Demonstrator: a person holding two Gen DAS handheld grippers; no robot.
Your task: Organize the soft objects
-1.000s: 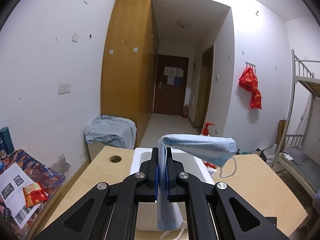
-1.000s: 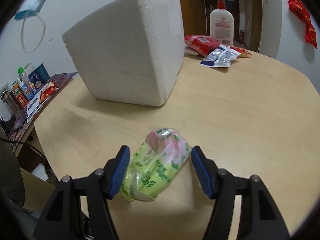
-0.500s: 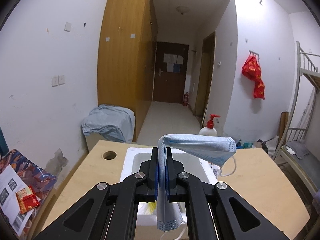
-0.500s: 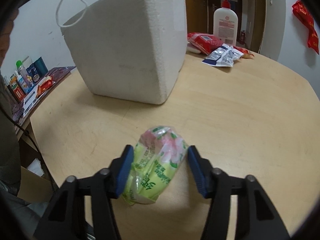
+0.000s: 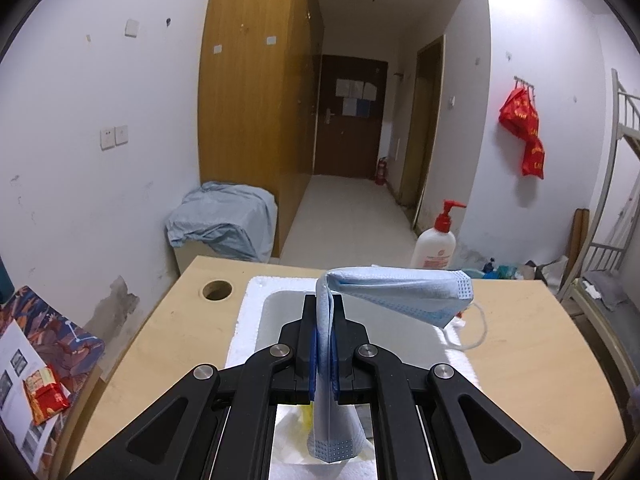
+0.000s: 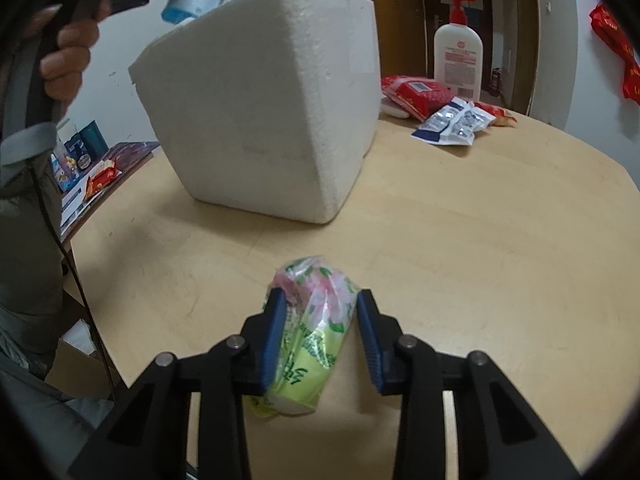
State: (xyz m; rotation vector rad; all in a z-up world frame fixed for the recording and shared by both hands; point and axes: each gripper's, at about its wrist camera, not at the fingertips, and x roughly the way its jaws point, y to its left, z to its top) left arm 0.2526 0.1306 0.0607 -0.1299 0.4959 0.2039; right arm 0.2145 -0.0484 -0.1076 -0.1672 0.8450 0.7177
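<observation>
My left gripper (image 5: 323, 344) is clamped on a blue face mask (image 5: 396, 292), pinched at its fold so that one half juts toward 2 o'clock and the other hangs down past the pads; that keeps the limp cloth from slipping while I hold it over the open white foam box (image 5: 250, 312), which fills the view just beyond the fingertips. I judge the box to be where the soft things go, so the mask hangs there ready to be let go. Something pale and yellow already lies at the bottom.

My right gripper (image 6: 320, 340) points down at the desk (image 6: 480, 248), its jaws closing around a green and pink tissue pack (image 6: 310, 320) that lies lengthwise between them. The left pad looks to be touching the wrapper; the right one seems a shade off it, so I don't count it gripped. From here the box stands at 12 o'clock, well apart, and a lotion bottle (image 6: 458, 52) and snack packets (image 6: 456, 120) lie toward 1 o'clock.
</observation>
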